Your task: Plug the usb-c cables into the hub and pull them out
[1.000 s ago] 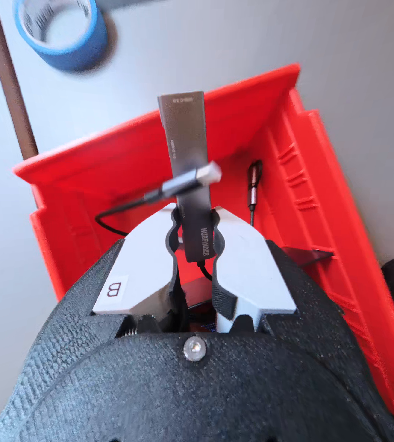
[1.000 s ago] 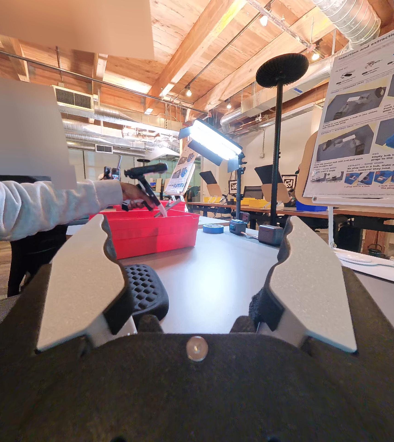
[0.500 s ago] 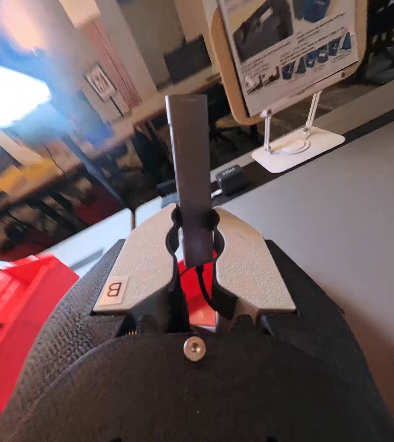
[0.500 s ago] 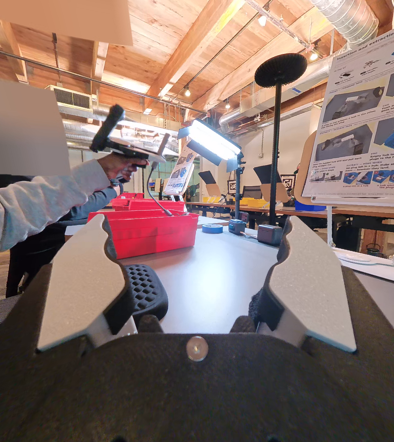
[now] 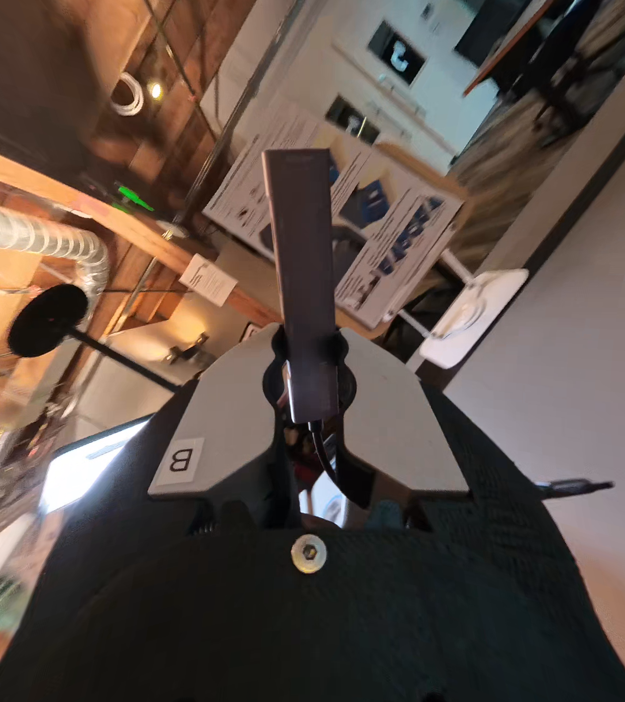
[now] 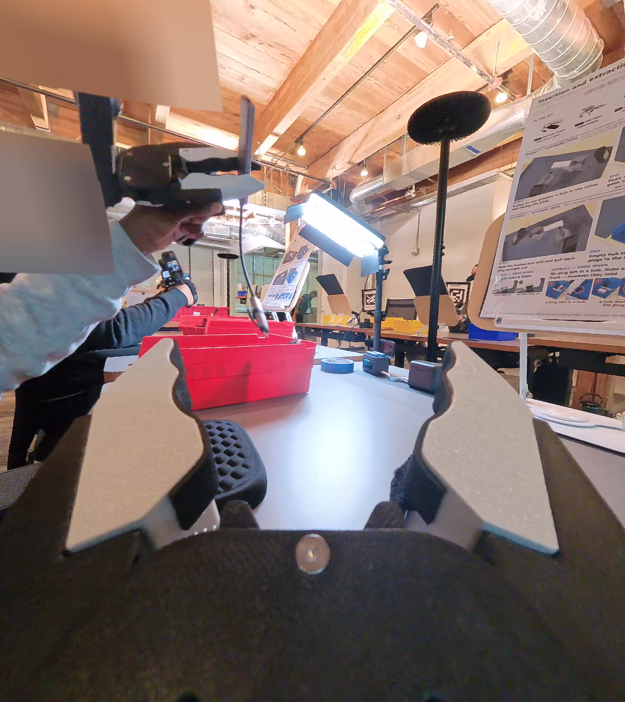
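- The left gripper [image 5: 309,342] is clamped on the usb hub [image 5: 301,266], a slim grey bar that sticks out forward past the fingertips. Only its near end sits between the pads.
- The hub's own black cable [image 5: 322,456] drops off that near end and vanishes behind the gripper body, so the left wrist view cuts off the rest of it.
- That whole view is tilted and smeared. Beyond the hub you can make out an instruction board [image 5: 390,258] on a white stand, but the pictures on it are mush.
- From the right wrist view the left gripper [image 6: 244,171] is up high and off to the left, a hand [image 6: 174,224] under it. The hub [image 6: 246,133] stands upright there, and its cable [image 6: 244,258] hangs down with the plug end dangling just above the red bin [image 6: 250,376].
- I can't see what's inside the bin, since the near wall hides it. Any loose usb-c cables in there don't show from this angle.
- The right gripper [image 6: 313,383] has its fingers spread wide apart with nothing between them, low over the grey table [image 6: 333,437].
- A blue tape roll [image 6: 337,365] sits on the table ahead, just right of the bin.
- A black perforated pad [image 6: 235,459] pokes out behind the left finger, half hidden.
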